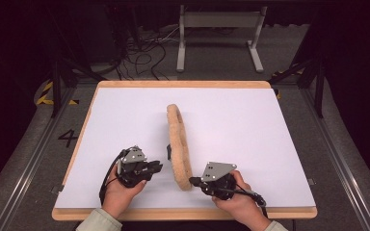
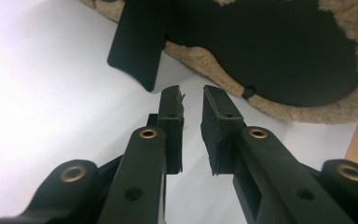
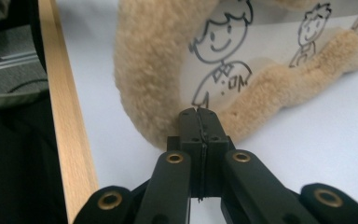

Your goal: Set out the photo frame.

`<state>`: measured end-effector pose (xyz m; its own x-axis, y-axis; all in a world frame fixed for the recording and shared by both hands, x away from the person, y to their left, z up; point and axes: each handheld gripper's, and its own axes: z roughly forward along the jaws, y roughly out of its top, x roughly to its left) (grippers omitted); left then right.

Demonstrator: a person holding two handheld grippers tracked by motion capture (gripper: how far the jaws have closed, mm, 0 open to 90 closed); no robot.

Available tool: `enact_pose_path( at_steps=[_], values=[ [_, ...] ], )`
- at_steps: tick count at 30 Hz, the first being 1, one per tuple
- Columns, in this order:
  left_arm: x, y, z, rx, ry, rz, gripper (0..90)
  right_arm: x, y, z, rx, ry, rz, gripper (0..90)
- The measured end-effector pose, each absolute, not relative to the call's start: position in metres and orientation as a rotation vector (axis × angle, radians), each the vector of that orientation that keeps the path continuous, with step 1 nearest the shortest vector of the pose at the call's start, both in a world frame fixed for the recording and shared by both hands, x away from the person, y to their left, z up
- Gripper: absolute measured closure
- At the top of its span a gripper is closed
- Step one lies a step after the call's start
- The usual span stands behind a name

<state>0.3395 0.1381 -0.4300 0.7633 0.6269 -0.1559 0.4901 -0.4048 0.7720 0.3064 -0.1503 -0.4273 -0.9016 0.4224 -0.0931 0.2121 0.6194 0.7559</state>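
Centre frame in the high view, the round tan fleece-rimmed frame [image 1: 179, 144] stands on edge on the white tabletop [image 1: 125, 120], running from mid-picture down toward the lower middle. The right gripper [image 1: 192, 180], lower right of centre, has its tongs pressed together, tips against the fleece at the frame's near end; whether any fleece is caught between them can't be made out. In the right gripper view, cartoon figures [image 3: 219, 60] show on the frame's pale face. The left gripper [image 1: 158, 167], lower left, has its tongs slightly spread, holding nothing, pointing at the black back panel [image 2: 270, 46] and its black stand flap [image 2: 137, 42].
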Motion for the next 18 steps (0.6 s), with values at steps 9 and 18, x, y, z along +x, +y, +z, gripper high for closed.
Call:
enact_pose_path(
  at_steps=[9, 18],
  values=[
    [0.338, 0.141, -0.43, 2.072, 0.847, 0.204, 78.4, 0.295, -0.16, -0.423, 0.417, 2.692, 1.218, 90.0],
    [0.337, 0.143, -0.43, 2.071, 0.848, 0.205, 78.3, 0.299, -0.141, -0.426, 0.397, 2.732, 1.336, 90.0]
  ],
)
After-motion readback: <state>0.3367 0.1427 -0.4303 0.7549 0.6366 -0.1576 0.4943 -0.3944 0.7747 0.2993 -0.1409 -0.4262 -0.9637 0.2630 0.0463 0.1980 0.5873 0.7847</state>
